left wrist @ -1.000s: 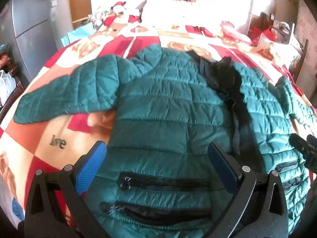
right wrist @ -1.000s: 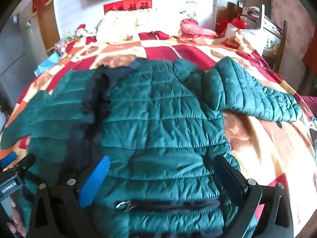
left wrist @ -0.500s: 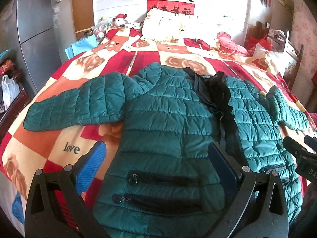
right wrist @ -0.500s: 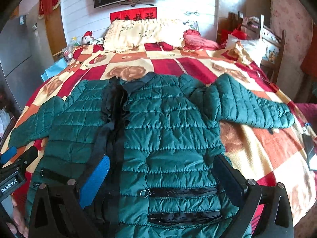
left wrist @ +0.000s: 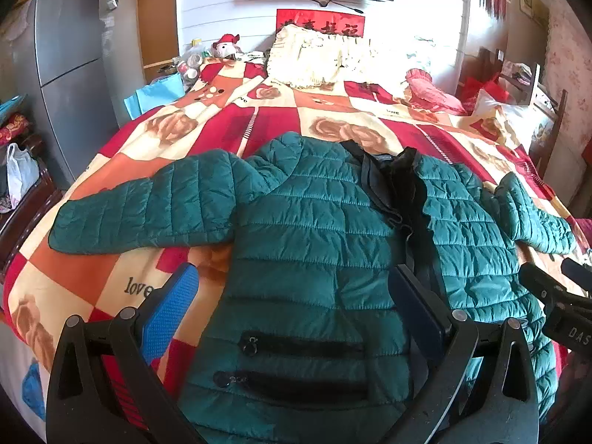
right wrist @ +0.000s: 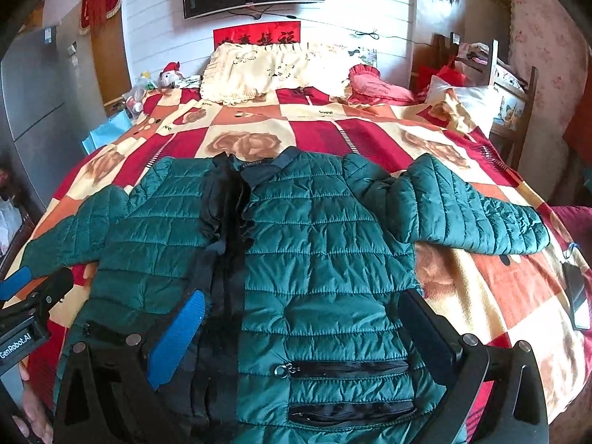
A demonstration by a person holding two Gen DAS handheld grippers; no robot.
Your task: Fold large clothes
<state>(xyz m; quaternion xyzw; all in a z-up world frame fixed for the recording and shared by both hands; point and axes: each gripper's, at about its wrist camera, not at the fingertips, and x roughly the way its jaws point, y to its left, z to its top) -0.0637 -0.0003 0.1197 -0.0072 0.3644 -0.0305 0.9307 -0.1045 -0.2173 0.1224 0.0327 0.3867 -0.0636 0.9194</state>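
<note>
A green quilted puffer jacket (right wrist: 318, 259) lies spread face up on the bed (right wrist: 481, 296), over a red, orange and cream checked blanket with rose prints; the collar points toward the pillows (right wrist: 273, 70) at the headboard and the hem is nearest the cameras. Both sleeves (left wrist: 148, 211) are stretched out sideways from the shoulders, the other sleeve (right wrist: 470, 211) reaching toward the opposite edge of the bed. The front is unzipped, a dark strip of lining showing down the middle, and zipped pockets (right wrist: 344, 366) sit flat near the hem. By the look of it, folding has not begun: no sleeve is turned in and no panel is doubled over, so the whole sequence of sleeves in, sides in, and hem up to collar is left to do. The left tongs (left wrist: 292, 303) hover above the hem with their jaws wide apart and nothing between them; the right tongs (right wrist: 303, 329) likewise stand apart and empty over the other half. A phone-like object (right wrist: 577, 296) rests near the bed's edge.
</note>
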